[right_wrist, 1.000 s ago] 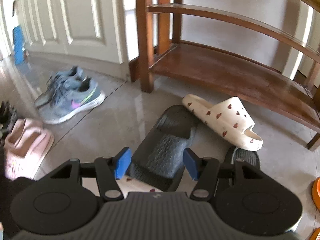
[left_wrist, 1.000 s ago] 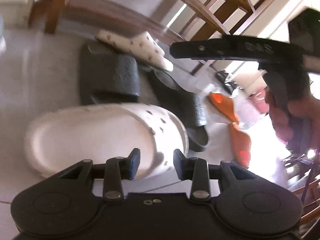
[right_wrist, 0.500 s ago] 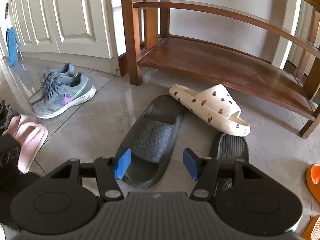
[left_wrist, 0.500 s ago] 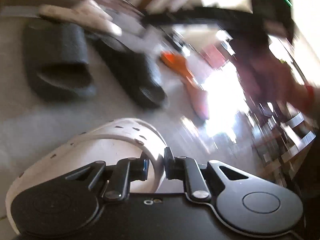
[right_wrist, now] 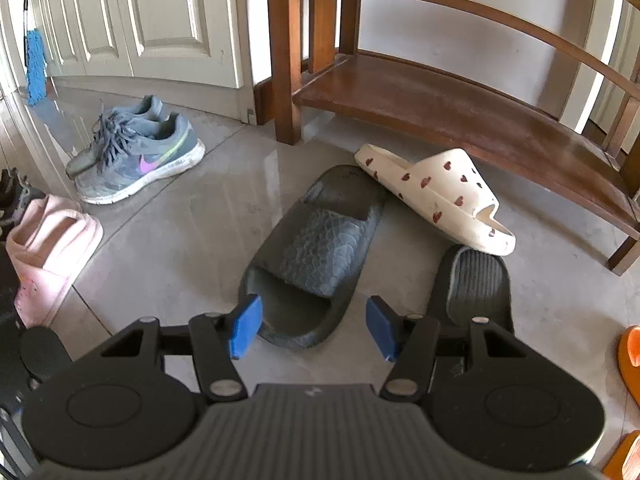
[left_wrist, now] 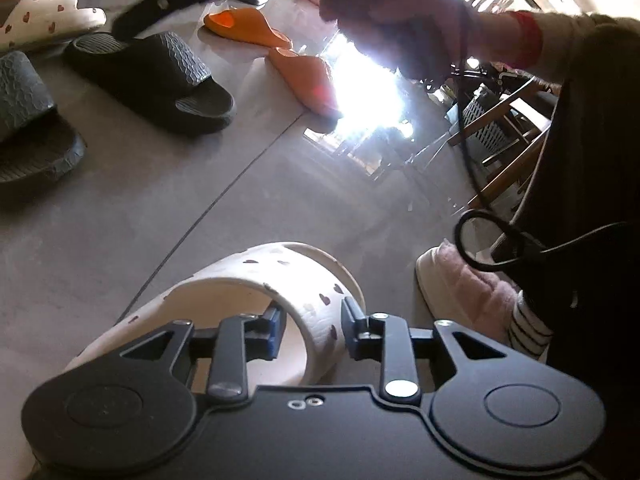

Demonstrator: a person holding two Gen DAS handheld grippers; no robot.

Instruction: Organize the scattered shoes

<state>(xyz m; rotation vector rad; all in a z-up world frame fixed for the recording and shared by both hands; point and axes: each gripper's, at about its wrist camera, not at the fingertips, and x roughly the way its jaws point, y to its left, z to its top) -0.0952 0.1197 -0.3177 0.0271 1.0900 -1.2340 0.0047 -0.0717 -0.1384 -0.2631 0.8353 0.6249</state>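
The left tool (left_wrist: 308, 330), its jaws just reopened, straddles the strap of a cream heart-print slipper (left_wrist: 256, 300) on the floor; whether the pads press it I cannot tell. The right tool (right_wrist: 312, 328) hangs open and empty above a grey slide (right_wrist: 316, 252). Its mate (right_wrist: 476, 280) lies just right, by the second cream slipper (right_wrist: 436, 192).

1. The white heart slipper (left_wrist: 256, 292) is partly hidden behind the left tool's body.
2. The orange slippers (right_wrist: 630, 360) are cut off by the right view's edge.
3. Window glare (left_wrist: 360, 92) washes out the floor behind it.
4. The pink slipper (left_wrist: 468, 292) is partly covered by dark clothing.
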